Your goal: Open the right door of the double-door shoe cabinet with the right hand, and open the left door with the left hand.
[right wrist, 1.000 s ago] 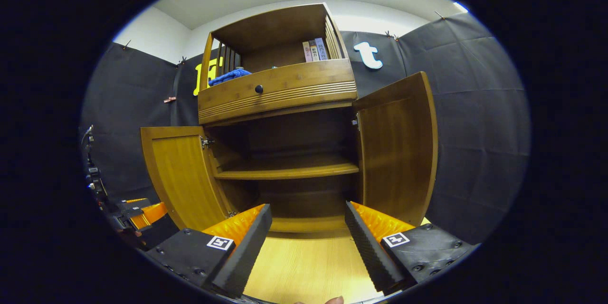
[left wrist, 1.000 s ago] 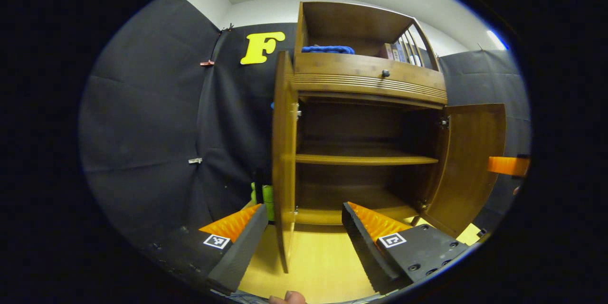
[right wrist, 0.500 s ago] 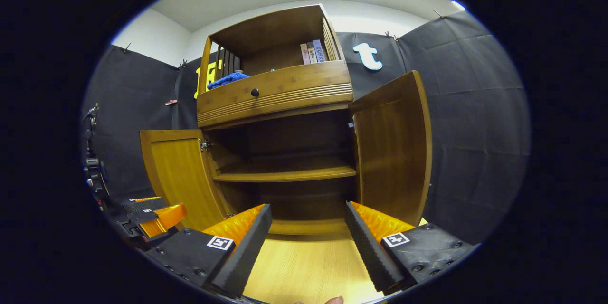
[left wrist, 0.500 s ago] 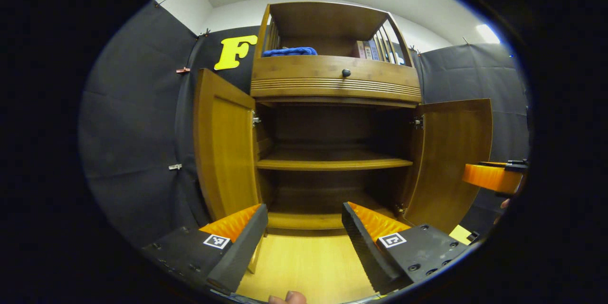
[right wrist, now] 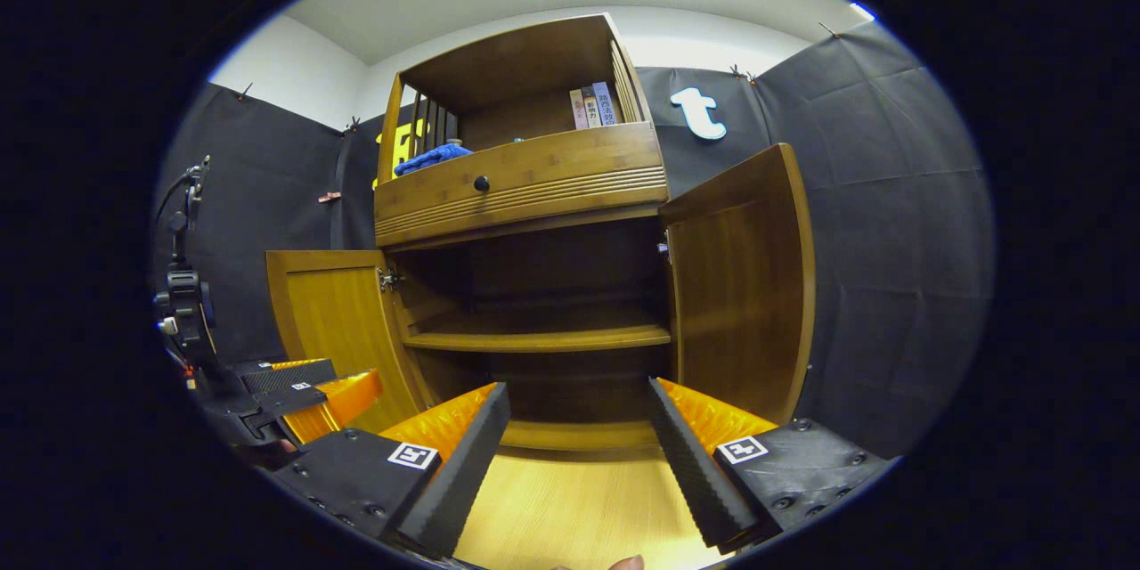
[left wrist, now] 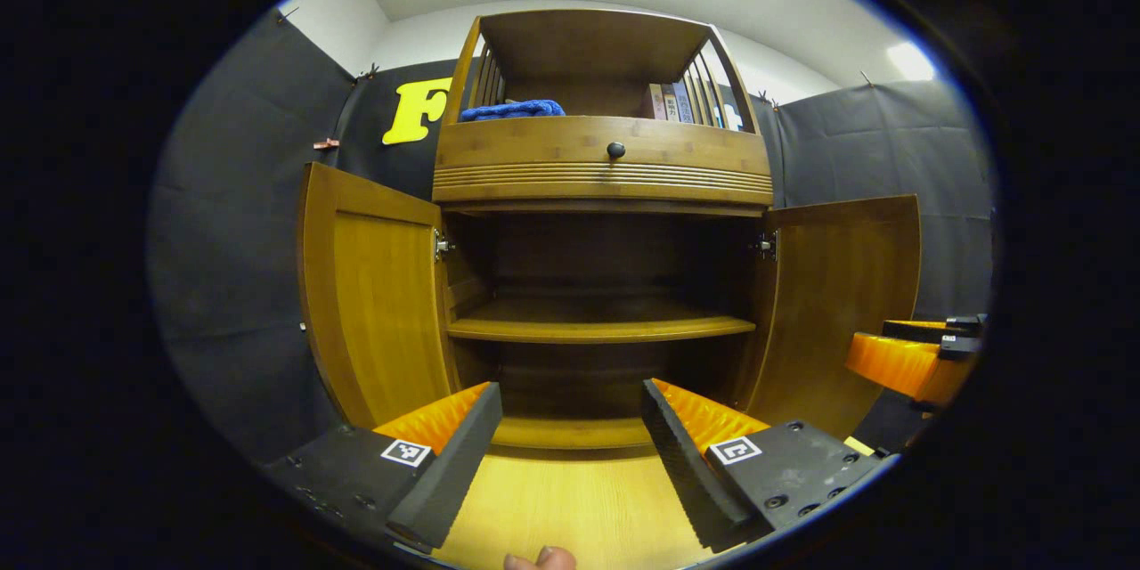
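Left to right: your left gripper [left wrist: 570, 454] hangs with jaws spread and empty before the cabinet [left wrist: 602, 162], whose left door [left wrist: 374, 294] and right door [left wrist: 842, 303] both stand swung wide; your right gripper [right wrist: 577, 454] is likewise spread and grasping nothing. Judged so, the opening step is done. Next calls only for drawing both grippers clear without brushing either door.

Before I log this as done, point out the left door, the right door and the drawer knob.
left door [left wrist: 378, 303], left gripper view, inner panel.
right door [right wrist: 739, 285], right gripper view, inner panel.
drawer knob [left wrist: 615, 149], left gripper view, knob face.
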`<state>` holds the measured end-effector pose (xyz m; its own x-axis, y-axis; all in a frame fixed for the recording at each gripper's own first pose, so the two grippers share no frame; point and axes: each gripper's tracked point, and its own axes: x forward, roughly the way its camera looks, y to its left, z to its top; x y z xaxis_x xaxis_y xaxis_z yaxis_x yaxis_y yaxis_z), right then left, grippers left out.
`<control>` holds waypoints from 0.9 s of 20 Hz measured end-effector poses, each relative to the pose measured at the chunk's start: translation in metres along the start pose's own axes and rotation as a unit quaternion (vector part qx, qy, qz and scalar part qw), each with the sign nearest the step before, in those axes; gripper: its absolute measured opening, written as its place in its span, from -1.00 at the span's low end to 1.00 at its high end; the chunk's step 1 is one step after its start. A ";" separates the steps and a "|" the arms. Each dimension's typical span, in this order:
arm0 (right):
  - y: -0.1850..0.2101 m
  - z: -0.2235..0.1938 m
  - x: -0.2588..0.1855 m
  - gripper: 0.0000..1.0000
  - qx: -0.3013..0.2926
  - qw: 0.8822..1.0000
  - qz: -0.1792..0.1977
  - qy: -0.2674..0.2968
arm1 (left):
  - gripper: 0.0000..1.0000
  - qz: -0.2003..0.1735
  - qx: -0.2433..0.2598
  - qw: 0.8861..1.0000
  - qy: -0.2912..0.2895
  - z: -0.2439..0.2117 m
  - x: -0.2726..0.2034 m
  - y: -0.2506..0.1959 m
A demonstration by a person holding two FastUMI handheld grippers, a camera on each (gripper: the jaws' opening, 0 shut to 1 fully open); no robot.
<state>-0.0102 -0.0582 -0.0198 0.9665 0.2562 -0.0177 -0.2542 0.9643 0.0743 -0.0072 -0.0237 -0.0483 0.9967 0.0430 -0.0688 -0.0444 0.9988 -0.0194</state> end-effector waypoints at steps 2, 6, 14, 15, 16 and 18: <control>-0.004 0.000 0.001 1.00 0.001 1.000 -0.001 0.000 | 0.95 0.000 0.005 1.000 -0.002 0.001 0.000 -0.002; -0.011 0.000 0.002 1.00 0.001 1.000 -0.004 0.001 | 0.96 -0.002 0.010 1.000 -0.005 0.003 0.003 -0.006; -0.013 -0.001 0.002 1.00 -0.002 1.000 -0.001 0.003 | 0.95 -0.008 0.012 1.000 -0.001 0.002 0.006 -0.013; -0.012 -0.001 0.003 1.00 -0.002 1.000 -0.001 0.003 | 0.96 -0.009 0.013 1.000 -0.001 0.002 0.006 -0.013; -0.012 -0.002 0.003 1.00 -0.002 1.000 -0.001 0.005 | 0.95 -0.009 0.013 1.000 -0.001 0.001 0.006 -0.013; -0.012 -0.002 0.002 1.00 -0.003 1.000 -0.001 0.005 | 0.96 -0.010 0.012 1.000 -0.004 0.002 0.006 -0.013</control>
<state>-0.0049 -0.0692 -0.0229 0.9664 0.2555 -0.0280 -0.2531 0.9650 0.0688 -0.0003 -0.0362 -0.0463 0.9978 0.0236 -0.0612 -0.0234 0.9997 0.0035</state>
